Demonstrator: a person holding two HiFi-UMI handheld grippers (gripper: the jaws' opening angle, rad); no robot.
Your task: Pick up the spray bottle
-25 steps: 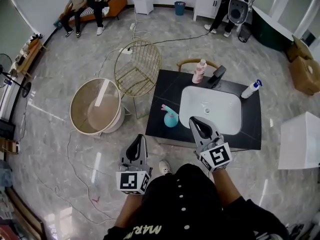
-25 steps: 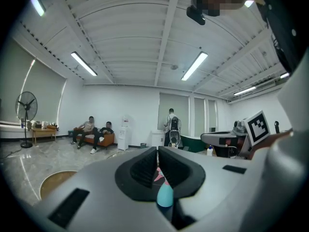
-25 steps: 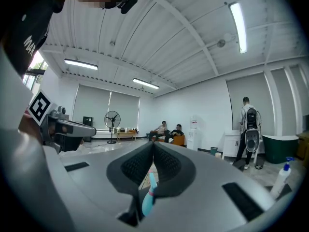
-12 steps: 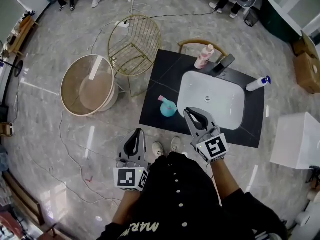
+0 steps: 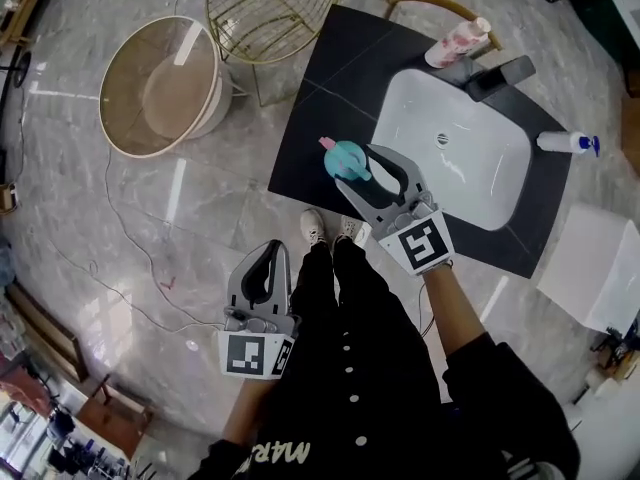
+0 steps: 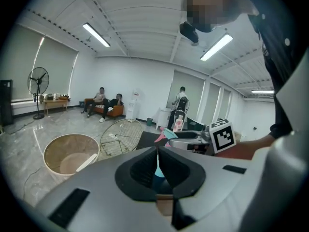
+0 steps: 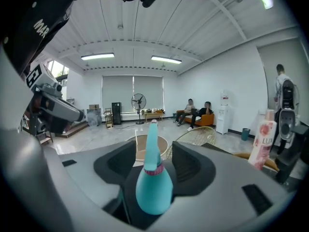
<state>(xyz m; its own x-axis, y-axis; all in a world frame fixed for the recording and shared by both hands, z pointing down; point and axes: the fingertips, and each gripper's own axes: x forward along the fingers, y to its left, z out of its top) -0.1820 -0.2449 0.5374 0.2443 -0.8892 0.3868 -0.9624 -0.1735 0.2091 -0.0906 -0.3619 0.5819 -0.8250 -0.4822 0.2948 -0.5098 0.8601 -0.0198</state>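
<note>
Right tongs [image 5: 358, 166]: jaws just opened wide, bottle [image 7: 153, 190] between, ungripped. Left tongs [image 5: 270, 253]: closed, empty. Bottle standing on tabletop [image 5: 325, 93]; squeeze and lift outstanding.

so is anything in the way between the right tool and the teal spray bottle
Nothing visible is. The jaws of the right tool have just been opening and stand apart around the teal spray bottle on the black counter, with a gap on each side; neither pad presses on it.
</note>
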